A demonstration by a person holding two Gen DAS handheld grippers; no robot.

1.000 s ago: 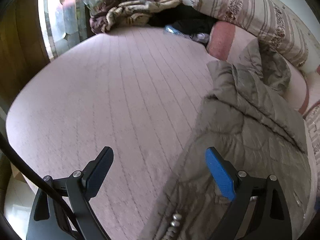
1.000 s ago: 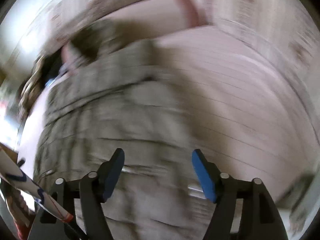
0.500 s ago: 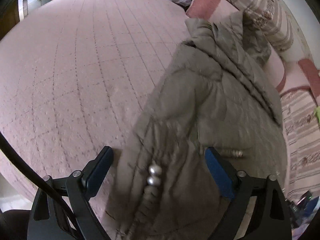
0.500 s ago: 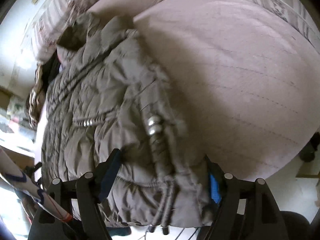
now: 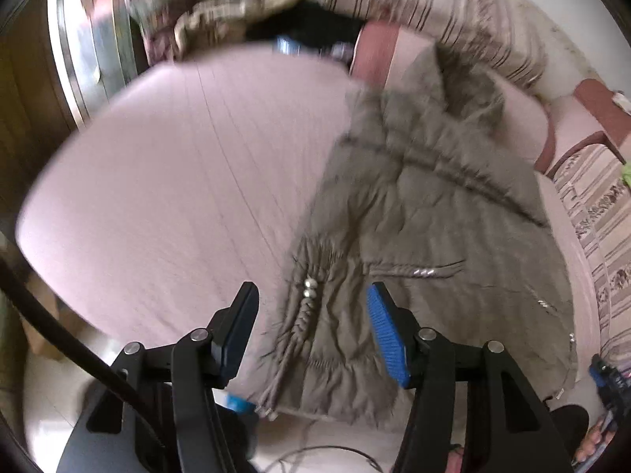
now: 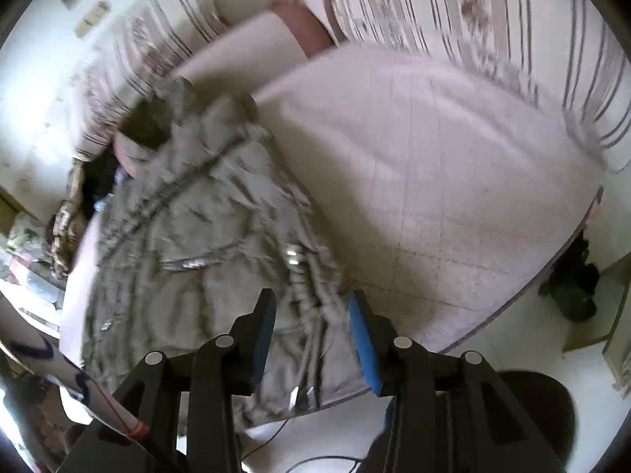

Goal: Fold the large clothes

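An olive-grey padded jacket [image 5: 434, 216] with a fur-trimmed hood lies spread on the pink bed [image 5: 177, 177], its hem at the near edge. My left gripper [image 5: 311, 315] hovers over the jacket's front edge, where a braided cord with metal beads [image 5: 309, 289] runs between the fingers. Its jaws are closing and the pads stand apart from the cloth. In the right wrist view the same jacket [image 6: 189, 236] fills the left half. My right gripper [image 6: 313, 327] is over the hem and its cords [image 6: 311, 307], jaws closing with the cloth between them, not visibly pinched.
Striped pillows [image 5: 434, 4] line the far side of the bed [image 6: 434, 177], and a pile of other clothes [image 5: 236, 12] sits in the far corner. A cable [image 5: 327, 453] trails on the floor below the bed's edge. A dark bag [image 6: 572, 287] lies on the floor at right.
Both grippers' jaws have narrowed. The left view has pulled back and up from the jacket, so more bed shows. The right view has shifted along the hem, and the cords stay between its fingers.
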